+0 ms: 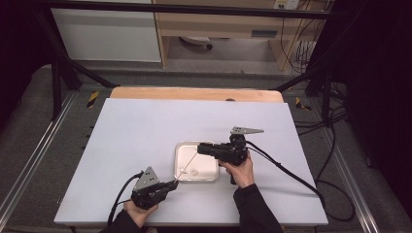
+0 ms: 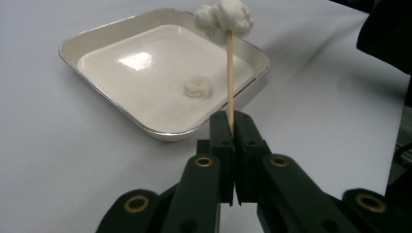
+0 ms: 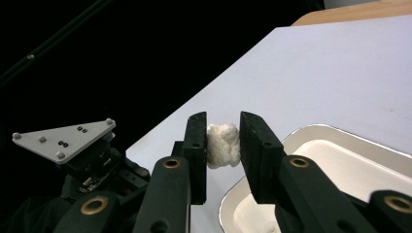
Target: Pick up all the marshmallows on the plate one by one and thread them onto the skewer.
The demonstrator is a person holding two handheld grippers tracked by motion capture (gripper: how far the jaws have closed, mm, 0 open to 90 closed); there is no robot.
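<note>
Down at the near edge of the white table (image 1: 145, 131), the left gripper (image 1: 171, 185) pinches a thin wooden skewer (image 1: 188, 165) slanting over the shallow white square tray (image 1: 210, 174), where the right gripper (image 1: 201, 148) meets its tip. Seen along the left gripper (image 2: 232, 127), its jaws press together on the skewer (image 2: 230, 77), which carries a white fluffy lump (image 2: 224, 17); another small white lump (image 2: 198, 87) lies in the tray (image 2: 165, 132). Between the right gripper's (image 3: 223, 138) jaws, the fluffy lump (image 3: 222, 145) sits squeezed at the tray's corner (image 3: 233, 199).

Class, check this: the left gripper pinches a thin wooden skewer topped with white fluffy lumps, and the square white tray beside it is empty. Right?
Not quite: the square white tray holds one small white fluffy lump, as the left gripper view shows. The left gripper does pinch the thin wooden skewer.
</note>
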